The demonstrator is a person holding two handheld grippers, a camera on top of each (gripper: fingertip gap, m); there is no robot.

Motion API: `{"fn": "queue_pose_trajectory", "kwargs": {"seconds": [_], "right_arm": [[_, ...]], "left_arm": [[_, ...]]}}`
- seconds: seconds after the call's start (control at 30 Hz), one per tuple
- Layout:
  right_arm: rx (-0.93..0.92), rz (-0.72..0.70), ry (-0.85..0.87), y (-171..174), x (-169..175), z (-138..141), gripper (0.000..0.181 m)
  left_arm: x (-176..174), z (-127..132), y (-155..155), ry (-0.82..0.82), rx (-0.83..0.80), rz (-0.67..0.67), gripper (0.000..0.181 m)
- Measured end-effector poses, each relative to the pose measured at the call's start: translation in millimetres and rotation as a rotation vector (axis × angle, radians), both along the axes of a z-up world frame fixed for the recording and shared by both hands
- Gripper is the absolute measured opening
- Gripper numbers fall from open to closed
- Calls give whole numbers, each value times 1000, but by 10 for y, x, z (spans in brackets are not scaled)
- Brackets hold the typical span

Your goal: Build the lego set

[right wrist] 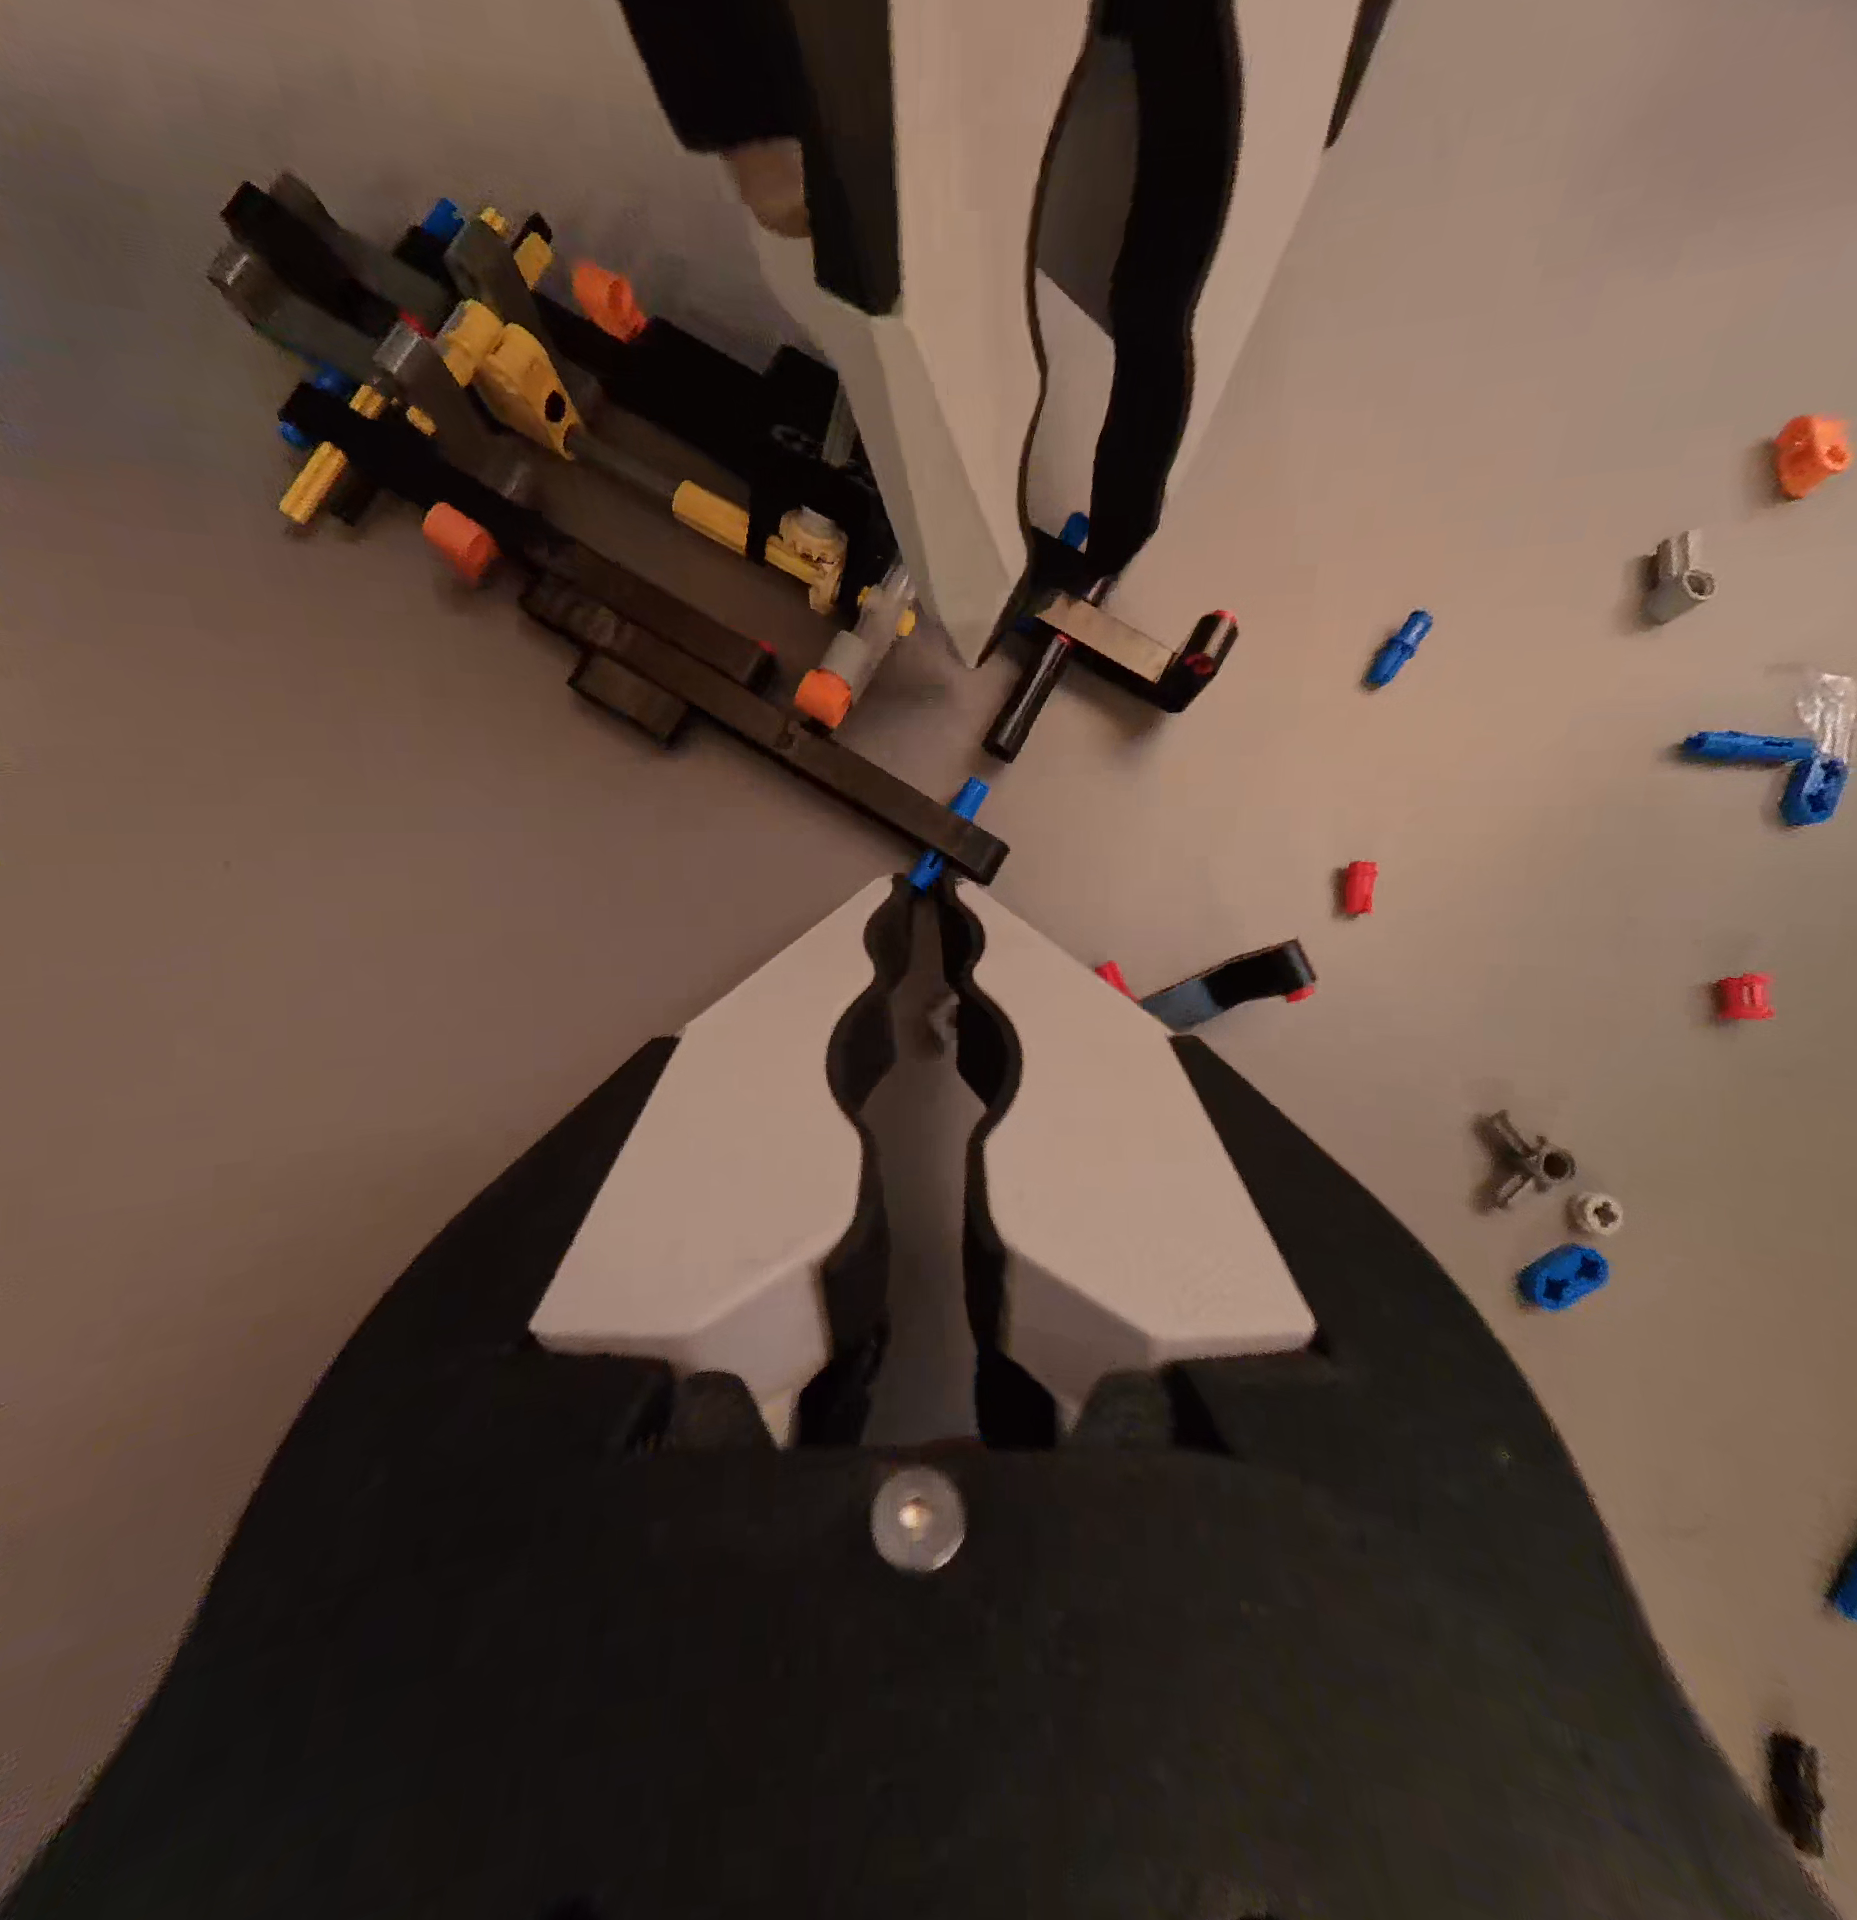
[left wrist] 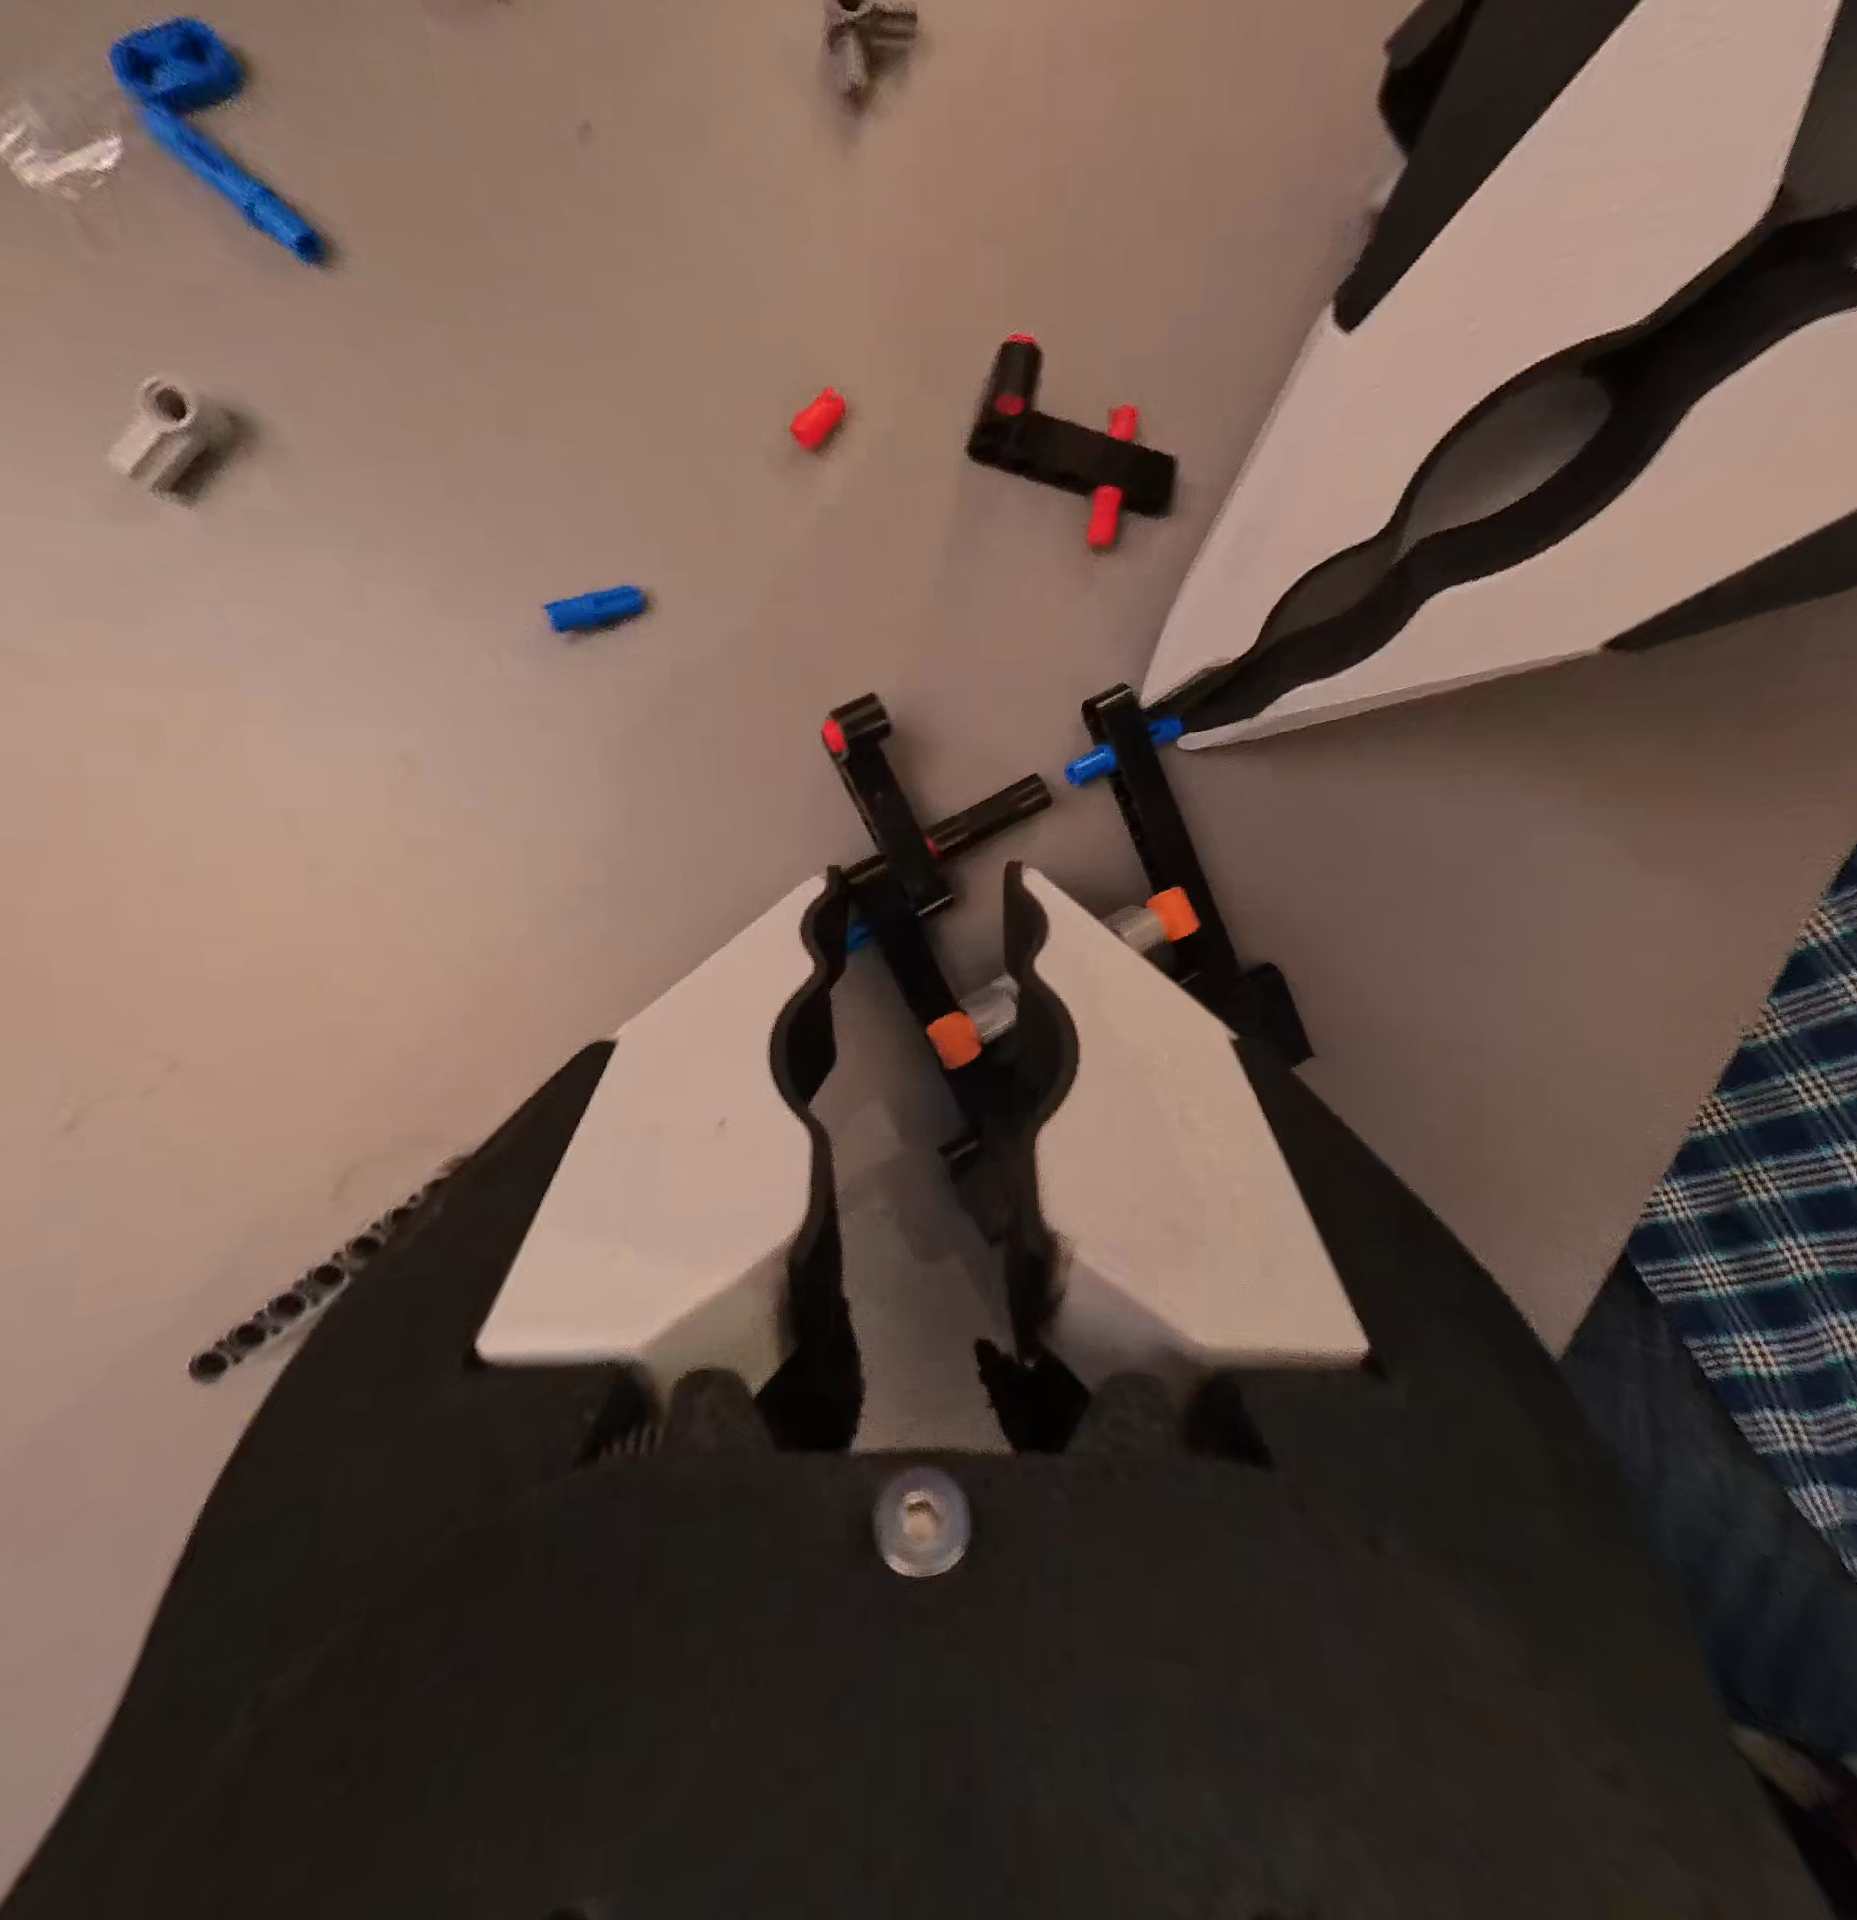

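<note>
A black, grey and yellow Technic assembly (right wrist: pixel 550 468) lies on the beige table (right wrist: pixel 280 1039), with two long black beams sticking out of it. My right gripper (right wrist: pixel 924 891) is shut on a blue pin (right wrist: pixel 929 868) that goes through the end of one beam (right wrist: pixel 965 842). It enters the left wrist view from the upper right (left wrist: pixel 1178 732). My left gripper (left wrist: pixel 924 883) straddles the other beam (left wrist: pixel 908 966) and is closed on it near an orange bush (left wrist: pixel 953 1039). A black L-piece (left wrist: pixel 882 790) with a black axle (left wrist: pixel 991 810) sits on that beam's end.
Loose parts lie on the table: a blue pin (left wrist: pixel 595 608), a red pin (left wrist: pixel 818 419), a black L-piece with red pins (left wrist: pixel 1069 447), a grey connector (left wrist: pixel 171 436), a blue axle piece (left wrist: pixel 207 135) and a grey holed beam (left wrist: pixel 321 1278). Plaid cloth (left wrist: pixel 1786 1143) is on the right. The tips of one gripper are about 6 cm away from the tips of the other.
</note>
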State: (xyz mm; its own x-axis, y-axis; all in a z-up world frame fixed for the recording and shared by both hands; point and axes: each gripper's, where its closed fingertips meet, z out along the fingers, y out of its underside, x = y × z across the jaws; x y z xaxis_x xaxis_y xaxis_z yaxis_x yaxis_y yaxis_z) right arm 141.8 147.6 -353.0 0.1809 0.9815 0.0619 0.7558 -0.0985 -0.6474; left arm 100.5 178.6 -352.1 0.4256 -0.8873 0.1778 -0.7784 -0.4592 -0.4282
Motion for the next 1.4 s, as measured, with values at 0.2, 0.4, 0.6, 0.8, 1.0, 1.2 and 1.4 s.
{"fn": "queue_pose_trajectory", "kwargs": {"seconds": [0.2,0.4,0.6,0.8,1.0,1.2,1.4], "right_arm": [[-11,-2,19,59,-72,2,7],[-12,-33,25,68,-103,2,7],[22,-59,32,111,-116,4,3],[24,-64,51,142,-123,4,2],[27,-59,55,194,-104,11,2],[28,-35,49,171,-97,37,5],[10,-23,28,161,-100,3,4]], "left_arm": [[-114,-5,7,-26,17,126,18],[-130,-9,-4,-13,61,154,18],[-145,-11,9,-15,91,150,18],[-160,-11,13,-17,105,161,18],[-185,52,-22,-111,52,211,18],[-296,217,31,-179,48,231,14],[-269,104,53,-126,45,192,15]]}}
